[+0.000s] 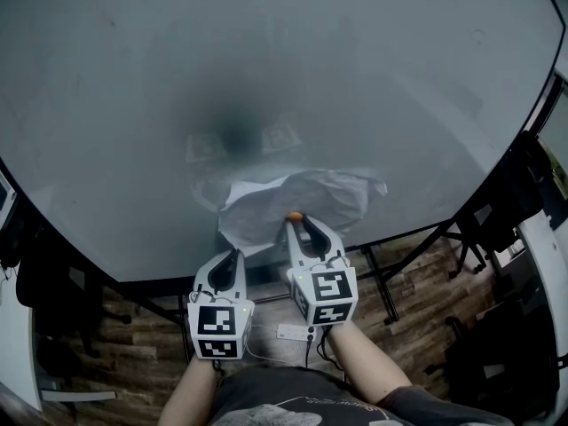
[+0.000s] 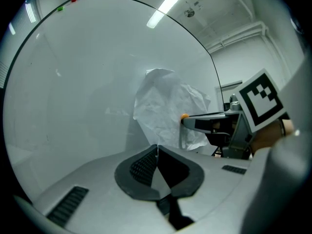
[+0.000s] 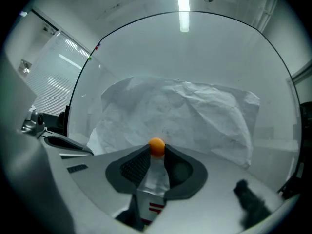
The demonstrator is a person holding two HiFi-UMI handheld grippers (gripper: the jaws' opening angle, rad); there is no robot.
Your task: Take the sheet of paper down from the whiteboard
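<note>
A crumpled white sheet of paper [image 1: 306, 198] hangs low on the whiteboard [image 1: 266, 78]. A small orange round magnet [image 1: 295, 216] sits at the sheet's lower edge. My right gripper [image 1: 295, 219] points at the board, its tips shut on that magnet [image 3: 156, 146], with the paper [image 3: 185, 111] spread behind. My left gripper [image 1: 236, 254] is lower and to the left, at the sheet's bottom left corner. Its jaws [image 2: 157, 147] are shut, and a thin white sliver of the paper [image 2: 165, 106] shows between the tips. The left gripper view shows the right gripper [image 2: 185, 120] side-on with the magnet [image 2: 184, 116].
The whiteboard stands on a dark frame with legs [image 1: 382, 282] over a wooden floor. Dark chairs [image 1: 501, 211] stand to the right and another dark shape [image 1: 53, 282] to the left. A small white box [image 1: 293, 331] lies on the floor by my feet.
</note>
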